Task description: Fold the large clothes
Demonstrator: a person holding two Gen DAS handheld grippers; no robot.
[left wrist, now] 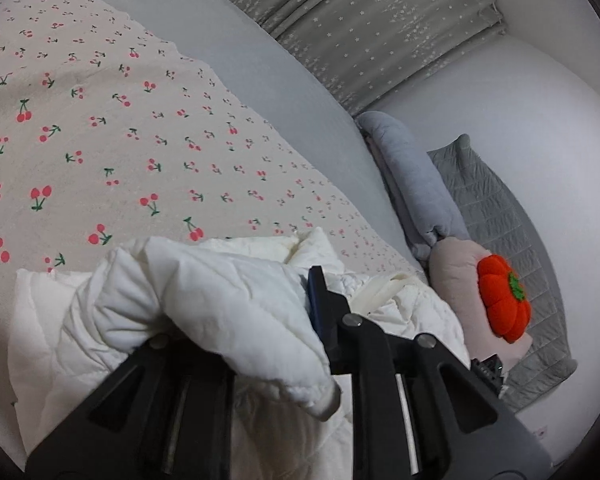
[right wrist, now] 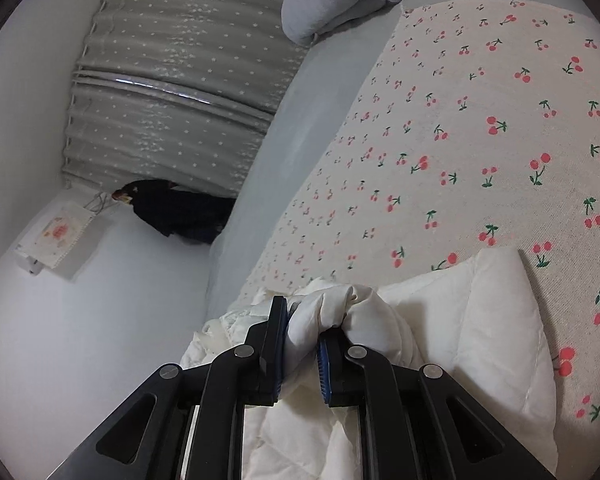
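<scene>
The white quilted garment (left wrist: 204, 304) lies bunched at the near edge of the bed, on the cherry-print sheet (left wrist: 112, 128). The left tool (left wrist: 240, 320) grasps a thick puffy fold of it (one finger is buried under the cloth, the other shows its blue pad). The right tool (right wrist: 302, 336) is clamped on a gathered wad of the same garment (right wrist: 480, 320), cloth bulging out between its blue pads. Beyond the sheet runs a pale blue bed cover (left wrist: 260, 80). A pink cushion with an orange pumpkin (left wrist: 504, 300) leans by a grey quilted pillow (left wrist: 496, 208). Star-dotted grey curtains (right wrist: 172, 80) hang behind.
</scene>
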